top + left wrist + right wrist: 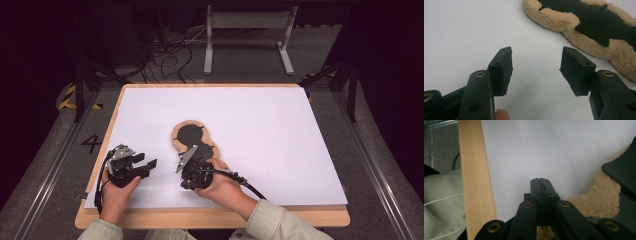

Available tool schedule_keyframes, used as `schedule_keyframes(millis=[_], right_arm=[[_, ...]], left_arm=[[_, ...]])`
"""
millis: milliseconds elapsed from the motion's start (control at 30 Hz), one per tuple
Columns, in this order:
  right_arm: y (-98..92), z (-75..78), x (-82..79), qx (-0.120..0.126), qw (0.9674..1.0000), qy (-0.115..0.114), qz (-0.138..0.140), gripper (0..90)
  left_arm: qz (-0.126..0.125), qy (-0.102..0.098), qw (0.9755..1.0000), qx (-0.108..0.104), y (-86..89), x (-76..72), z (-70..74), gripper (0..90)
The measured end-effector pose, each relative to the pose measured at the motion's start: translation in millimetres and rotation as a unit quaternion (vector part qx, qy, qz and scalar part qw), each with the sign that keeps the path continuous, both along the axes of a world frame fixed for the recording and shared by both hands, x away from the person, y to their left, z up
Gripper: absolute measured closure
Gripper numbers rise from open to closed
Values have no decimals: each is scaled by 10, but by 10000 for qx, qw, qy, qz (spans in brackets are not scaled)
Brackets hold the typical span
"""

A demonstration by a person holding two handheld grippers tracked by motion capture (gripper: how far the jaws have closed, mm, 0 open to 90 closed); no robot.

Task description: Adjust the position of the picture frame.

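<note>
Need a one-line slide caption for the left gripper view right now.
Left claw open over the white table, nothing between its pads, with the black-and-tan fleece piece lying just beyond, untouched.

Fleece insole (192, 140), tan fluffy edge w/ black centre, lies flat on white desk (280, 130) approx mid-front, near end under right tongs (540, 180), just beside left tongs (536, 65), not touching.

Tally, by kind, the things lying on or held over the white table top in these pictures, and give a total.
Fleecy tan pad with a black centre: 1
Hand-held grippers: 2, the left gripper with jaws apart and nothing between them, the right gripper with jaws shut together at the pad's near edge
White table top: bears them, not counted
Total: 3
</note>
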State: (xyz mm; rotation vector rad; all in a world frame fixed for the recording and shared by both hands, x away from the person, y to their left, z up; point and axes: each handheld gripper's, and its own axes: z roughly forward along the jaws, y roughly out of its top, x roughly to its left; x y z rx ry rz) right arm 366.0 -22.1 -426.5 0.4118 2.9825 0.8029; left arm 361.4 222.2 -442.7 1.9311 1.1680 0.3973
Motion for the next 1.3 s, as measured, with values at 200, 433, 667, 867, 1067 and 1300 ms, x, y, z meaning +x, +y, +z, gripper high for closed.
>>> schedule_keyframes(millis=[200, 433, 667, 867, 1067, 1300], right_arm=[[-1, -25, 12, -129, 9999, -30, -47, 900], [-100, -4, -11, -318, 9994, -42, -120, 900], [-407, 3, -9, -303, 9991, -34, -306, 900], [-685, 8, 17, -307, 9977, -129, -592, 900], [-932, 18, 80, -334, 9953, -161, -893, 900], [-1094, 38, 171, -508, 9921, -216, -1125, 900]], left_arm=[[-38, -24, 10000, 6, -4, -16, 5, 436], [-35, -52, 10000, 6, 0, -24, 4, 437], [-127, -3, 9999, -2, -30, -15, -2, 438], [-204, 33, 9998, 61, -85, -5, 0, 448], [-231, 30, 9997, 109, -103, 13, 2, 457], [-265, 40, 9996, 115, -117, 27, 10, 464]])
